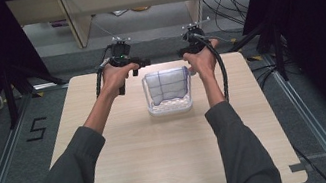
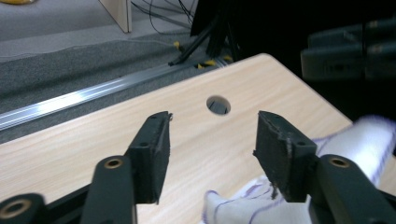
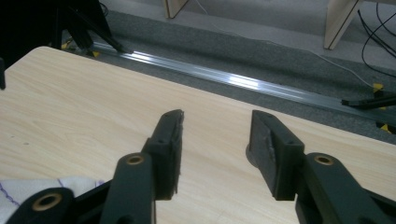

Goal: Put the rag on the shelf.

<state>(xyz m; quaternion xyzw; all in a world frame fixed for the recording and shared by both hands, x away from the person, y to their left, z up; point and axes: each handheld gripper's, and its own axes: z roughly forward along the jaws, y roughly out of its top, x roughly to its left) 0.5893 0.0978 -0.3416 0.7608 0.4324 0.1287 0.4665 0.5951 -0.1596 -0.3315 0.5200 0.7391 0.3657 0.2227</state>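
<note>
Both tools, left tool [image 2: 212,154] and right tool [image 3: 215,151], have jaws spread apart, empty, with the cloth-draped basket [image 1: 168,92] sitting between them on the tabletop [image 1: 172,156].

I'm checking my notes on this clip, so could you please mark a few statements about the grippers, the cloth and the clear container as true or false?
1. The white cloth with purple lines sits in a clear container. True.
2. The left gripper is shut on the cloth. False: its jaws stand apart with bare table between them, the cloth low beside them.
3. The right gripper is open. True.
4. The container stands at the table's near edge. False: it stands past the middle, toward the far edge, between the two hands.
5. The table has a round hole in it. True, seen in the left gripper view.
</note>
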